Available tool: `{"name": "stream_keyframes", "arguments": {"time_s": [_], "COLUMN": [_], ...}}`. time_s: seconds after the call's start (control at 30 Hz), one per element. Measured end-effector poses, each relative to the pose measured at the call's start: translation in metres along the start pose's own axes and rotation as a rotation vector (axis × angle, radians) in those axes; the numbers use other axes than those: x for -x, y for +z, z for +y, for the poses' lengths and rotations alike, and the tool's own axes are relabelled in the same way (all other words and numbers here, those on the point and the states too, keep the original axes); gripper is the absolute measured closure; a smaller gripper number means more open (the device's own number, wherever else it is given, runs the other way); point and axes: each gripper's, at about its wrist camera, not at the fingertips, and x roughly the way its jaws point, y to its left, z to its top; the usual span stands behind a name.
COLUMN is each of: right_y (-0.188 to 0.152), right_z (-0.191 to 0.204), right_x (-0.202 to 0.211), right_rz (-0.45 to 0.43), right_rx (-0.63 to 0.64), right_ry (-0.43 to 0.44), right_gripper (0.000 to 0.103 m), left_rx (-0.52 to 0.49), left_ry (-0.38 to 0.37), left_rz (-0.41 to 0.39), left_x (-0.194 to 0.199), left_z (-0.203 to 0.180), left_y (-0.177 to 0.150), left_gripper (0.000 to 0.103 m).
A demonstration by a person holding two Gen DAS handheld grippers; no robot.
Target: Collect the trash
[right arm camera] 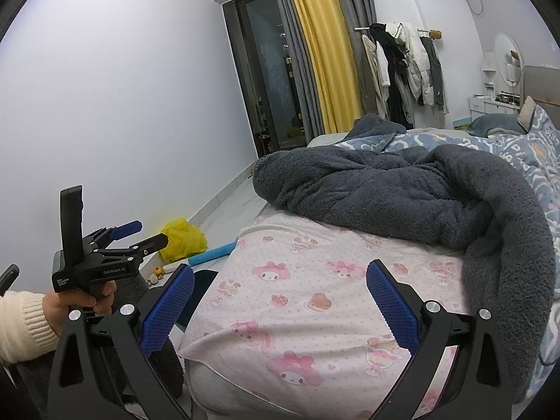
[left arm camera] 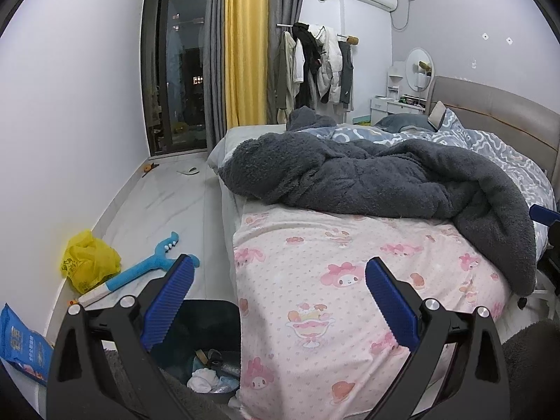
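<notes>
My left gripper [left arm camera: 278,290] is open and empty, held above the bed corner and a dark trash bin [left arm camera: 210,346] on the floor. The bin holds crumpled white paper and other scraps. A crumpled yellow plastic bag [left arm camera: 89,260] lies by the wall, and a blue snack packet [left arm camera: 22,344] sits at the near left. My right gripper [right arm camera: 280,295] is open and empty over the pink sheet [right arm camera: 315,297]. In the right wrist view the left gripper [right arm camera: 140,234] shows at the left, open, held by a hand in a cream sleeve, with the yellow bag [right arm camera: 183,238] behind it.
A blue guitar-shaped toy [left arm camera: 140,269] lies on the floor between bag and bin. The bed [left arm camera: 350,280] with a dark grey blanket [left arm camera: 367,175] fills the right. Small litter [left arm camera: 150,167] lies near the glass door [left arm camera: 175,70]. Clothes rack [left arm camera: 318,66] and vanity [left arm camera: 402,94] stand at the back.
</notes>
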Motion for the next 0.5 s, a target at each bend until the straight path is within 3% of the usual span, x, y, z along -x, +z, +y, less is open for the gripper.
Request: {"name": "stream_keyframes", "arguments": {"time_s": [0.5], "right_y": [0.0014], "right_z": [-0.0012], "right_x": [-0.0001], "right_rz": [0.004], "right_rx": [0.008], "right_ry": [0.001], "right_gripper": [0.003], "left_rx": [0.0], "left_ry": [0.002], "left_rz": [0.007], "left_x": [-0.0007], "left_z": [0.0024], "left_y": [-0.001], "left_gripper": [0.003]}}
